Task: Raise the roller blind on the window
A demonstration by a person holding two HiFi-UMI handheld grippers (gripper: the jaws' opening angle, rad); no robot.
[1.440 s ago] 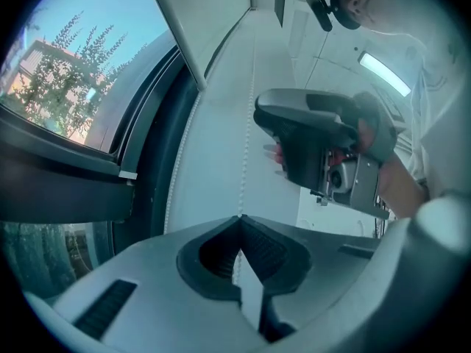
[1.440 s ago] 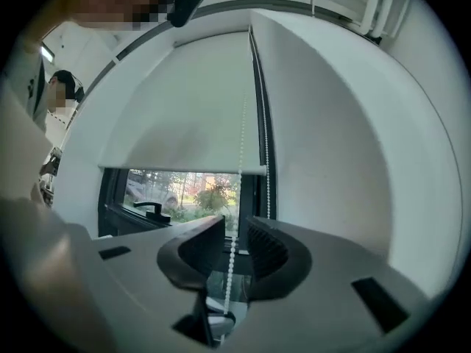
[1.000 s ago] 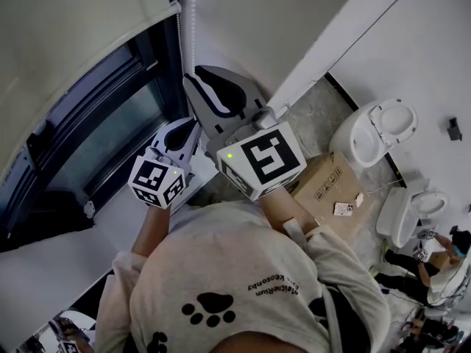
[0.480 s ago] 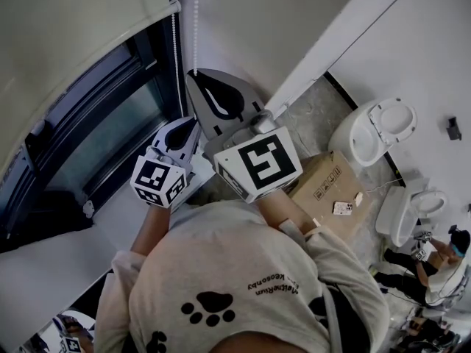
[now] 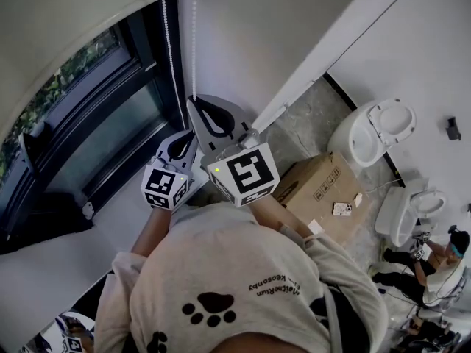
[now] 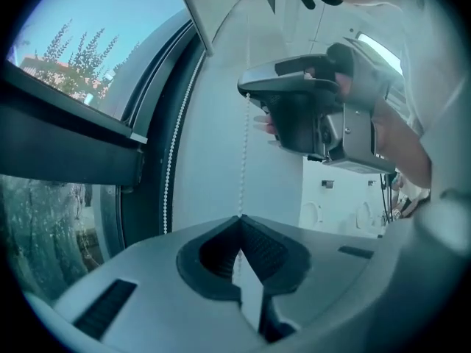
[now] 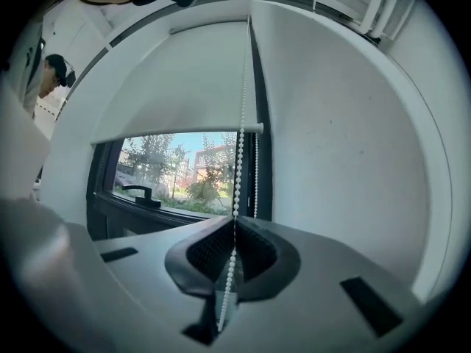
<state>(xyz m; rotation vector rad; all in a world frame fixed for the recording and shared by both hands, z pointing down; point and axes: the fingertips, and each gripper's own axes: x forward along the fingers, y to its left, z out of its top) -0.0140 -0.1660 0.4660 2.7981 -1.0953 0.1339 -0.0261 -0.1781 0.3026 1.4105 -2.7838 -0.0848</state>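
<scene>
- White walls and a grey floor make up this washroom.
- Closest to the person is the left gripper (image 6: 241, 218). Its jaws are pinched tight on the bead chain (image 6: 243, 153), low down.
- Just above it on the same strand is the right gripper (image 7: 234, 219), with its jaws squeezed shut on the beads too.
- One grip sits over the other, likely so the chain can be pulled hand over hand without slipping.
- Past them, the roller blind (image 7: 184, 87) covers only the top of the window (image 7: 184, 164), so trees show below it.
- Far off, a cardboard box (image 5: 316, 186) and a toilet (image 5: 375, 131) stand on the floor.
</scene>
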